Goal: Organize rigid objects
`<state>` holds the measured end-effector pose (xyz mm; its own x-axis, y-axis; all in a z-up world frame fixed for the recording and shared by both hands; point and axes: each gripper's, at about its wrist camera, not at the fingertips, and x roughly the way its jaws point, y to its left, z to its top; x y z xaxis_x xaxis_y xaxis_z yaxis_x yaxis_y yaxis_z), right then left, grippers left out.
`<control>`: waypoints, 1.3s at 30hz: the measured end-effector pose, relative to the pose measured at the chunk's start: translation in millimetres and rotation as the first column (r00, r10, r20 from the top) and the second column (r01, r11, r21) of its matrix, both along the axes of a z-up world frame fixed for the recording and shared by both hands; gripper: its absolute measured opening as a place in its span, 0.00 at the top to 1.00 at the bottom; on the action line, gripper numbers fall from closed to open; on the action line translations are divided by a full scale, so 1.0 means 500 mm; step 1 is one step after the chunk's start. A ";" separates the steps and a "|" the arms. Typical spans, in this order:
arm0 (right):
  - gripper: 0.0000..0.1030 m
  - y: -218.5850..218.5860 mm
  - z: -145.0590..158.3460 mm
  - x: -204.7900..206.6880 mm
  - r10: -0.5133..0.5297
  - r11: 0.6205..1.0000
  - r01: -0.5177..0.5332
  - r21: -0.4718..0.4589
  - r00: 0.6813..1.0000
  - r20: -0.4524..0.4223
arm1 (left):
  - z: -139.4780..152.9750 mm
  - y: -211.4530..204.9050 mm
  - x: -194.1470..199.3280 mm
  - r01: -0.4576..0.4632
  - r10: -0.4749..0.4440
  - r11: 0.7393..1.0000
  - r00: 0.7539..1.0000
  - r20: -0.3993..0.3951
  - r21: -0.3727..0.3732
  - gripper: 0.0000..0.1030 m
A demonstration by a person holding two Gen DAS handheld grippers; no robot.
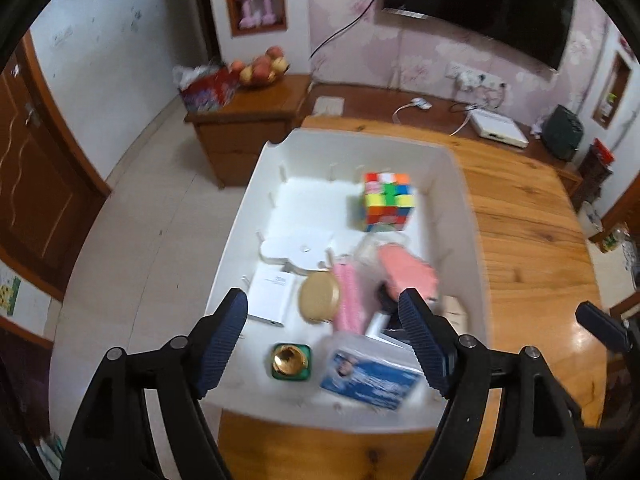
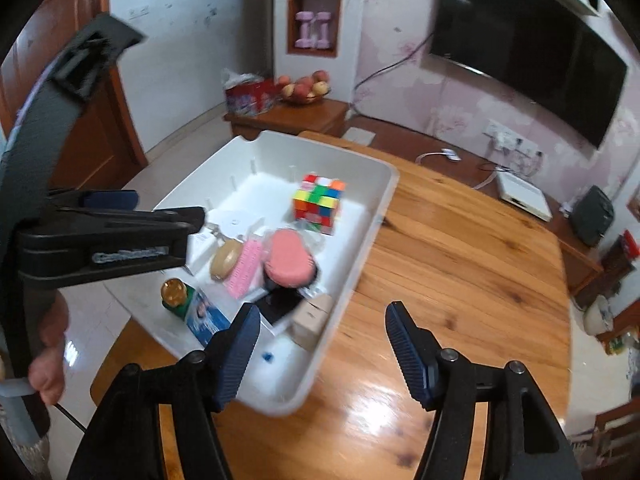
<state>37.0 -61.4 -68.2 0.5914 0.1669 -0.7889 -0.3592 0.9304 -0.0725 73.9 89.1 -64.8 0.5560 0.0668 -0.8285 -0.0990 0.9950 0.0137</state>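
Both tongs spread, empty: left gripper (image 1: 322, 350) over white bin (image 1: 460, 184); right gripper (image 2: 318, 350) at its right rim; far-side cube (image 1: 387, 201) looks light, stiff, slick; pinch flat opposite faces.

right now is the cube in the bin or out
In: the cube sits on the floor of the bin, by its far wall.

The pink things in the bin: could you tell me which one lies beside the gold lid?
The ribbed pink strip, pale and narrow, lies against the gold lid; the salmon sponge sits further right.

Bin (image 1: 460, 200) near end crowded (far-left floor bare); cube (image 1: 387, 201) blocks far-right corner.
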 end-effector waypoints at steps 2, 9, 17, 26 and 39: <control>0.36 -0.036 0.024 -0.028 -0.044 0.999 0.044 0.003 0.999 0.014 | 0.020 -0.022 -0.025 0.014 -0.014 1.000 1.000 0.023 0.005 0.19; 0.23 -0.146 0.080 -0.115 -0.203 0.977 0.201 0.073 0.979 0.033 | 0.066 -0.096 -0.115 0.065 -0.063 0.997 0.997 0.053 -0.031 0.18; 0.23 -0.221 0.106 -0.189 -0.293 0.948 0.285 0.139 0.956 0.038 | 0.087 -0.159 -0.177 0.088 -0.082 0.993 0.994 0.068 -0.082 0.18; 0.22 -0.236 0.113 -0.217 -0.340 0.935 0.325 0.143 0.936 0.095 | 0.070 -0.204 -0.203 0.088 -0.085 0.995 0.995 0.052 -0.056 0.15; 0.22 -0.239 0.113 -0.210 -0.356 0.931 0.340 0.134 0.927 0.118 | 0.060 -0.217 -0.200 0.076 -0.074 0.997 0.996 0.043 -0.035 0.15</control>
<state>-68.0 -181.0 -11.6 0.7292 0.0119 -0.6842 -0.0054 0.9999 0.0115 -25.9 -19.5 -34.9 0.5924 -0.0061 -0.8056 -0.0239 0.9994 -0.0251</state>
